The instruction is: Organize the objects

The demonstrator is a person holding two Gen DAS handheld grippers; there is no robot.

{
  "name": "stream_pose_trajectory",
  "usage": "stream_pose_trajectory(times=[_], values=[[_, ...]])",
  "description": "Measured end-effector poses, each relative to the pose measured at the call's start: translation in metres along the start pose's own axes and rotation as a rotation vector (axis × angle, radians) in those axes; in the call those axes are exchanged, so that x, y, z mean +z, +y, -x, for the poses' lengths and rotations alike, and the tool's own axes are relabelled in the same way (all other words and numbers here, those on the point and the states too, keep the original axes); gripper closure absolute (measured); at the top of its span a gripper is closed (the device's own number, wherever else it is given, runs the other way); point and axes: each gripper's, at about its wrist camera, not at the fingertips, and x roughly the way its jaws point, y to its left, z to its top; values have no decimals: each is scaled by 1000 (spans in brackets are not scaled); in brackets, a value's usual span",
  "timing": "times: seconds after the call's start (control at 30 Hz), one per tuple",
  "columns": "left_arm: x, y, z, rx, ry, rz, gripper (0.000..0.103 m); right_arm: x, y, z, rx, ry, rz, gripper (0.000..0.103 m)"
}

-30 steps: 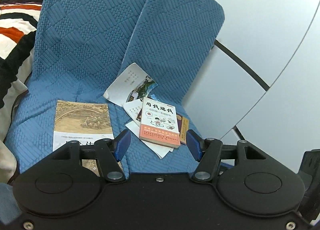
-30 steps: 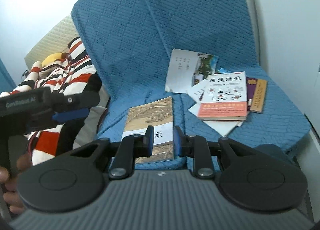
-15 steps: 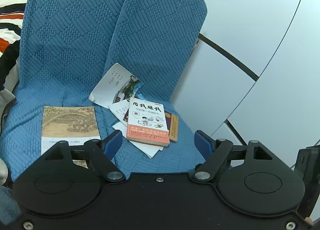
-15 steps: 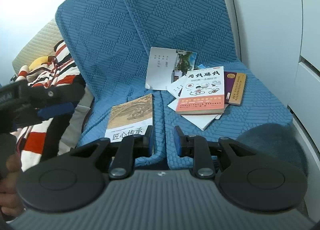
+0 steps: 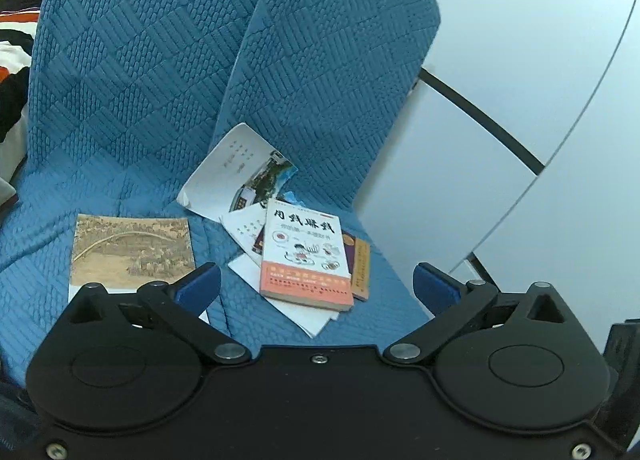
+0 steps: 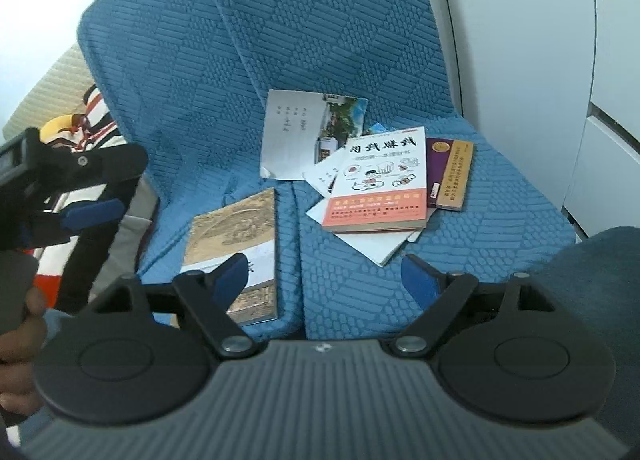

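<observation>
Two blue quilted seats [image 5: 120, 100] are standing side by side against a pale wall [image 5: 520, 40], seen from two handheld grippers aimed down at them.

The left gripper [image 5: 316, 288] is hanging above the seat fronts. Its jaws have just been opening and are standing wide apart, with nothing between them. The right gripper [image 6: 324, 276] is hovering over the gap between the two seat cushions. Its jaws have also just been opening and are spread apart, gripping nothing.

A book with a brown painted cover [image 6: 236, 236] is lying flat on the left seat, partly hidden behind a blue finger pad [image 6: 230, 276] in the right view. On the right seat, a loose pile is sitting: a white and orange book [image 6: 380, 180] is lying on top of white sheets [image 6: 372, 244], with a purple and tan book [image 6: 450, 174] touching it on its right side. A white booklet with a photo [image 6: 304, 132] is leaning against the seat back just behind the pile.

In the right view, a hand [image 6: 20, 340] at the left edge is holding the other gripper, and a striped cloth [image 6: 96, 108] is lying beside the left seat.
</observation>
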Motion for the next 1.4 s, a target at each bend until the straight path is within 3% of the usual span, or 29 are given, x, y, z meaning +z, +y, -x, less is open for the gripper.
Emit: stream_pose_trajectory(times=[0.33, 0.57, 0.73, 0.9, 1.17, 1.23, 1.4], values=[[2, 31, -68, 62, 61, 0, 1, 11, -24, -53, -42, 30, 1, 17], [15, 61, -128, 53, 165, -8, 3, 31, -52, -98, -40, 73, -110, 18], [25, 86, -170, 38, 220, 59, 5, 46, -63, -133, -30, 120, -149, 18], [25, 106, -212, 30, 300, 121, 20, 61, -77, -179, -12, 225, -212, 18], [9, 116, -270, -63, 436, 207, 58, 80, -99, -215, -107, 214, -260, 19], [3, 117, -280, -78, 459, 233, 63, 80, -106, -220, -109, 225, -280, 26], [-9, 115, -295, -72, 521, 240, 63, 76, -116, -234, -106, 271, -299, 45]])
